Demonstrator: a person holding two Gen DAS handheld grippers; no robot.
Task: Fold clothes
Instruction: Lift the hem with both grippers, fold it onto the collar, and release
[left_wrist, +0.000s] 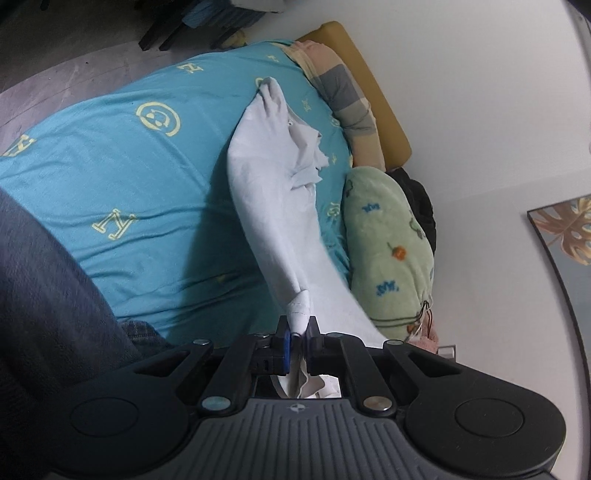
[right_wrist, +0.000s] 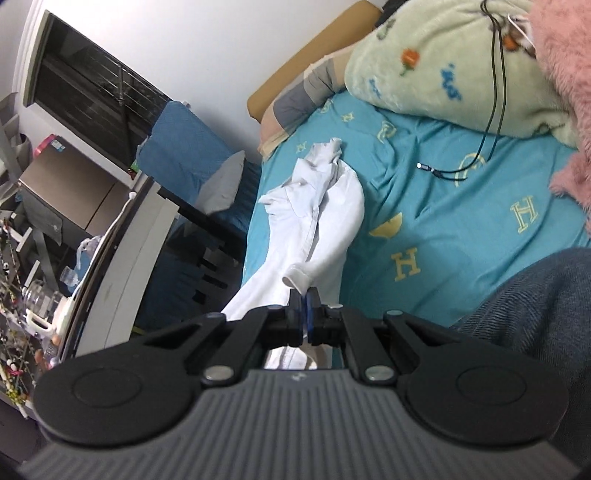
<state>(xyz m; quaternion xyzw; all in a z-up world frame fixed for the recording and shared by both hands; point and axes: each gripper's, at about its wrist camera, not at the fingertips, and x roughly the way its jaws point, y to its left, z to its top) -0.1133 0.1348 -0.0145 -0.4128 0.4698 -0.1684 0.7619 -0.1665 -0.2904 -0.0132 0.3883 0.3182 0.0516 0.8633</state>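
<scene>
Bed (left_wrist: 110, 192) with teal sheet, yellow letter print, fills the space ahead of both claws. White garment (left_wrist: 266, 192) lies stretched across the sheet, running forward from each claw toward the far bed edge, bunched and twisted, collar-like folds at its far part in the right wrist view (right_wrist: 317, 206). Green plush blanket (left_wrist: 388, 243) sits just right of the garment ahead of the left claw; in the right wrist view it is far ahead and right (right_wrist: 443, 66), with pink fluffy fabric (right_wrist: 565, 92) at the right edge. Checked pillow (left_wrist: 340, 96) and tan headboard (left_wrist: 373, 85) beyond the garment. Dark denim-clad leg (left_wrist: 48, 288) beside the left claw on its left; also right of the right claw (right_wrist: 535, 302). Black cable (right_wrist: 495, 92) trails off the blanket onto the sheet. Left claw (left_wrist: 299, 328) pinched closed on a garment corner, cloth poking out behind the pads. Right claw (right_wrist: 304, 306) fully closed on a cuff-like rolled edge of the same garment.
</scene>
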